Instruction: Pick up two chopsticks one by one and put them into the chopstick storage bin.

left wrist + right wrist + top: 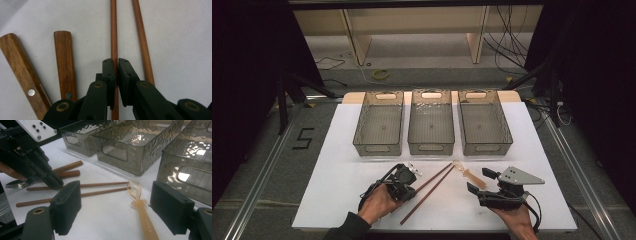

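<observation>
While jaws pinch one chopstick (114, 30) (left gripper view), spoon (140, 202) lies free.

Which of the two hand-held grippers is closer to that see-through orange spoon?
The right gripper. Its open jaws sit on either side of the orange spoon, not touching it. The left gripper is farther off, shut on one of the chopsticks.

Black two-jawed tools (brass-ringed pivots), trailing black cables; the right tool (475, 180) carries a grey triangular plate.
</observation>
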`<state>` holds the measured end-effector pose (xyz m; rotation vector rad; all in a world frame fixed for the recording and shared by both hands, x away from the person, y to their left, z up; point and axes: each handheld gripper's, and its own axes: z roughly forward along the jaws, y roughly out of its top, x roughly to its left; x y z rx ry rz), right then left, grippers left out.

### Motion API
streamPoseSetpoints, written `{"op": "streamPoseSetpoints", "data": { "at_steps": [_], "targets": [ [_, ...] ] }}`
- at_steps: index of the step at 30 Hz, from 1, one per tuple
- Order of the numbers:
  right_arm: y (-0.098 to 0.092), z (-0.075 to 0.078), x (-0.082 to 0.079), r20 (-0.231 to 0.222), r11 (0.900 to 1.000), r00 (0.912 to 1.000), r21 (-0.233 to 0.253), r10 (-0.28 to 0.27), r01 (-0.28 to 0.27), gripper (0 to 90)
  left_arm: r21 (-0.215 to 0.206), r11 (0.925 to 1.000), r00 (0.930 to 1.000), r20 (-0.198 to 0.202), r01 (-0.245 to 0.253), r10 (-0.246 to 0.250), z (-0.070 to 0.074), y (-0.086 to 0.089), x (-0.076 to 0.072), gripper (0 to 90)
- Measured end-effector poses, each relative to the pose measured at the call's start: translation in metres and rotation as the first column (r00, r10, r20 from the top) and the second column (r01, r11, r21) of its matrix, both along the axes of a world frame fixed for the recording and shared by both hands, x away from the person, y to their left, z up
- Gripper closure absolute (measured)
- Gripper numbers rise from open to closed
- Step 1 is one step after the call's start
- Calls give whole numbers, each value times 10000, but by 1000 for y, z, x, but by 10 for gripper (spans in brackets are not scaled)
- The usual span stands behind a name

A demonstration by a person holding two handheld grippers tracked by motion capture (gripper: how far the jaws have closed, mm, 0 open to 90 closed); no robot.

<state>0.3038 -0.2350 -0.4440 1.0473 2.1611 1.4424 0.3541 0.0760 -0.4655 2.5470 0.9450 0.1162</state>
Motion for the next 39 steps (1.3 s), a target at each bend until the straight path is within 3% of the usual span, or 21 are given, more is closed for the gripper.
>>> {"op": "streamPoseSetpoints", "data": {
  "at_steps": [12,22,39],
  "targets": [
    [0,0,0,25,10000,10000,39,-14,13,256,-775,9969,9998,206,100,-85,19,12,0,836],
    [0,0,0,30,10000,10000,72,-4,4,256,-1563,9877,9988,479,21,54,34,27,4,836],
    [-1,0,0,-12,9999,10000,162,-44,45,255,-2350,9711,9906,1168,-421,712,68,65,27,836]
  ]
}}
